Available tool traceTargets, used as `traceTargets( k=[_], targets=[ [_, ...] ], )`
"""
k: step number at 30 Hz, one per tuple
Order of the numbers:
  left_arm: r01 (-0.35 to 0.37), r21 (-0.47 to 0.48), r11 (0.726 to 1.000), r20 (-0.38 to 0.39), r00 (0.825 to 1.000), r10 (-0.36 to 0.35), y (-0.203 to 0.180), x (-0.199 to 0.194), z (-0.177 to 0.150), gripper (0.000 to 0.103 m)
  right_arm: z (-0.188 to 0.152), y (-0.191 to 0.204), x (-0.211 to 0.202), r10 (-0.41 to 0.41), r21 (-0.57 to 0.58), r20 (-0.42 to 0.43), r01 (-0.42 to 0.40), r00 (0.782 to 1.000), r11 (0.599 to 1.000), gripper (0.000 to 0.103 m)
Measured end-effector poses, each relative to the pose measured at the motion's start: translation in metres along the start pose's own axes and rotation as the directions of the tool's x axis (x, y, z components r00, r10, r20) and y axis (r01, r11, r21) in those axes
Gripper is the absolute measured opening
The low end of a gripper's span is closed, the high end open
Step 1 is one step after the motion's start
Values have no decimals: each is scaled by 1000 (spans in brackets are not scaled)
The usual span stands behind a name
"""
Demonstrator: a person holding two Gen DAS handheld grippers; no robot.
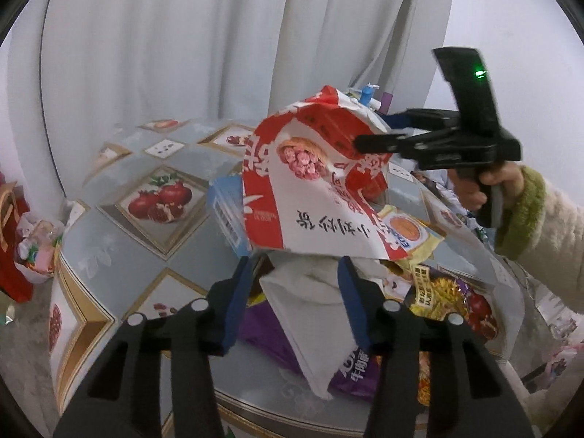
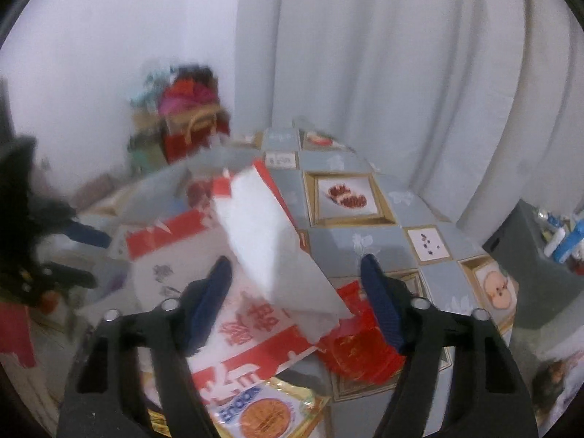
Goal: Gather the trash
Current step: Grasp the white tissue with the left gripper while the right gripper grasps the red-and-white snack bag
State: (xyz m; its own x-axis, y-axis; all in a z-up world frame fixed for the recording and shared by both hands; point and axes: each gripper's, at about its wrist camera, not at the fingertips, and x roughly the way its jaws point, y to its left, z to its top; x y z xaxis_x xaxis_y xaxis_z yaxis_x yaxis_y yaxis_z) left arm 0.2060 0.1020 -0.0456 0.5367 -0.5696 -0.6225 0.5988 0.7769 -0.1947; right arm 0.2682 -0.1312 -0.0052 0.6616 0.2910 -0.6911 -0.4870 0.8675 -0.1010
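Note:
A crumpled red and white snack bag stands up out of a pile of wrappers on the round table. My right gripper reaches in from the right, its fingers either side of the bag's top edge. In the right wrist view this gripper is open, with the bag's white flap between the pads. My left gripper is open around a white paper wad under the bag. It shows blurred at the left of the right wrist view.
The pile holds a yellow pouch, a purple wrapper, a gold wrapper, a red wrapper and a blue carton. White curtains hang behind. Red gift bags sit on the floor. A grey box holds bottles.

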Motion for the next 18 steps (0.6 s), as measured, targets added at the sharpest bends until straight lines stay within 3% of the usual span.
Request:
traceTargets(
  k=[1, 4, 11, 18],
  targets=[
    [4, -1, 1000, -1, 1000, -4, 0, 0, -1, 46, -2, 0, 3, -23, -2, -26, 23, 999, 1000, 33],
    [11, -4, 1000, -11, 1000, -11, -1, 1, -5, 45, -9, -6, -8, -17, 42, -39, 19, 999, 999, 21],
    [22, 1, 1000, -23, 1000, -22, -5, 1, -7, 44, -43, -31, -89, -34, 210, 30, 27, 999, 977, 20],
    [40, -30, 999, -59, 997, -42, -3, 11, -5, 44, -101, -41, -158, -65, 381, 53, 40, 996, 924, 20]
  ],
)
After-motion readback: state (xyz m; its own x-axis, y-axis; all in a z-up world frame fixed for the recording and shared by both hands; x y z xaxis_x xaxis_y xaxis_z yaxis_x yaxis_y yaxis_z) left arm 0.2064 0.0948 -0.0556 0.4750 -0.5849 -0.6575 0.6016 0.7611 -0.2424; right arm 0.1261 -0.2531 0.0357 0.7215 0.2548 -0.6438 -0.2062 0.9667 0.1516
